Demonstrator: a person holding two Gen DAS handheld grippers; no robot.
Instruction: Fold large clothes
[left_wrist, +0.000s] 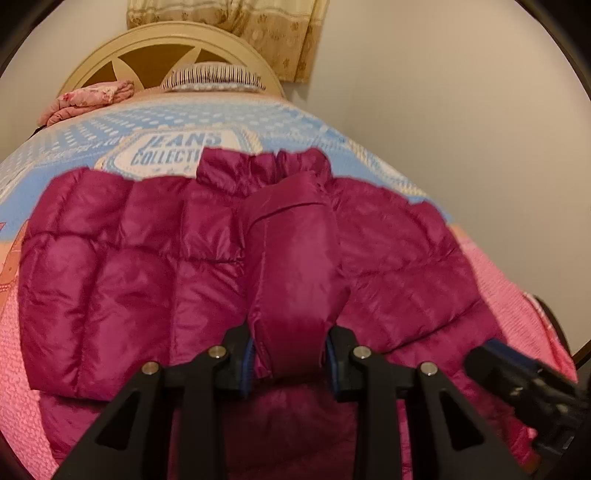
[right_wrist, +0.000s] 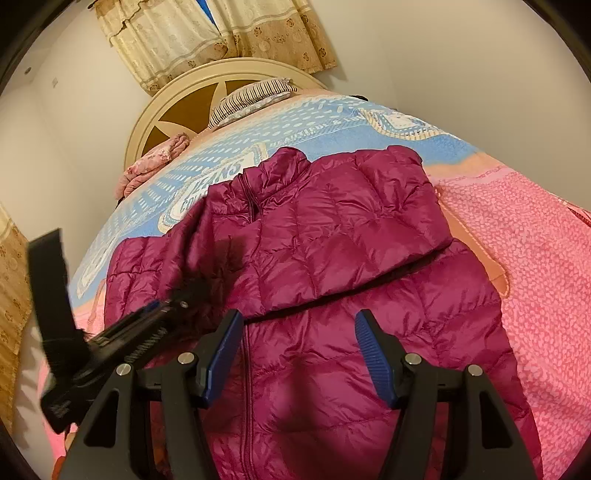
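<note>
A magenta puffer jacket lies front up on the bed, collar toward the headboard. My left gripper is shut on a sleeve of it, and that sleeve runs up from the pads toward the collar. In the right wrist view, the other sleeve lies folded across the jacket's chest. My right gripper hovers open over the jacket's zipped front, with nothing between its blue pads. The left gripper shows blurred at the left of that view, and the right gripper at the lower right of the left wrist view.
The bed carries a blue and pink blanket with lettering. At its head stand a cream headboard, a striped pillow and a bundled pink floral quilt. A patterned curtain hangs behind, and a plain wall runs along the right side.
</note>
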